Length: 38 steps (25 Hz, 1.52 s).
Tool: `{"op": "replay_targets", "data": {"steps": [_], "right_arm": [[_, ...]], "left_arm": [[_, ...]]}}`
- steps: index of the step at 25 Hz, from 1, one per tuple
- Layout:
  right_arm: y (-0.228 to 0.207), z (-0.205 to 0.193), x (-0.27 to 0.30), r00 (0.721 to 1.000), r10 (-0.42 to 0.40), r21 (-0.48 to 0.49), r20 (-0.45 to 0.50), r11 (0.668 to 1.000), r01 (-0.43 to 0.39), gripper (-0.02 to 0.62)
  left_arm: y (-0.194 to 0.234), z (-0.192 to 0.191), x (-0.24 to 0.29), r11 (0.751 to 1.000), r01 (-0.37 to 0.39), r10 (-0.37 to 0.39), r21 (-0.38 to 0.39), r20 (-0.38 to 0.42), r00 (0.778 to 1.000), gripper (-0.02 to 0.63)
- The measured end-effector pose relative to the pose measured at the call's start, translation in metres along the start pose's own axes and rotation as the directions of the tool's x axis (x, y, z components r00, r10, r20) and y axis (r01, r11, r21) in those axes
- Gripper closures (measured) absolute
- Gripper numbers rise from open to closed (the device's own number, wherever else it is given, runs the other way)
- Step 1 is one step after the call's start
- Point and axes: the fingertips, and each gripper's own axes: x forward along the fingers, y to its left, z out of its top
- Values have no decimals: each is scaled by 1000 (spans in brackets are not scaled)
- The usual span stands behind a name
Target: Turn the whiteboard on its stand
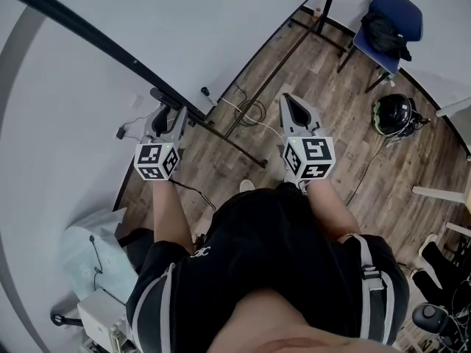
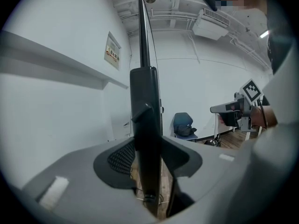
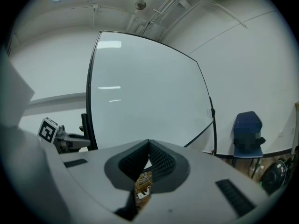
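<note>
The whiteboard (image 1: pixel 221 20) is a large white panel with a thin black frame (image 1: pixel 96 35), and it fills the top of the head view. My left gripper (image 1: pixel 171 109) is shut on its near side edge, and that black edge (image 2: pixel 145 92) runs straight up between the jaws in the left gripper view. My right gripper (image 1: pixel 296 107) hangs over the floor to the right, shut with nothing in it, its tips meeting (image 3: pixel 149 143) before the board's white face (image 3: pixel 149 87). The stand's black legs (image 1: pixel 243 134) lie on the floor below.
A blue chair (image 1: pixel 386 24) with a black bag stands at the back right. A dark helmet (image 1: pixel 394 114) and loose cables (image 1: pixel 250 112) lie on the wood floor. White furniture legs (image 1: pixel 441 193) are at the right. A pale bag (image 1: pixel 92 248) sits by the wall at lower left.
</note>
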Motion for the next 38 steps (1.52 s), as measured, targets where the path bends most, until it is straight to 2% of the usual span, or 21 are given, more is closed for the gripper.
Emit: {"op": "replay_targets", "data": {"steps": [9,16,25,38], "right_arm": [[15,-9,-1,1000,22,25,-7,999,-22,589],[41,-9,5,998,70,12,-7,998,-69,589],[53,-8,7,995,103,-6,-10,995,-103,590],[58,-12,15,988,152,-4,-30,988,-153,590]], "left_arm": [[11,-10,-31,1000,-19,19,-1,-8,1000,426],[20,-19,-55,999,-34,33,-7,-17,999,428],[33,-28,-86,999,-51,51,-12,3,999,430],[47,-39,-118,991,-123,123,-44,2,992,434]]}}
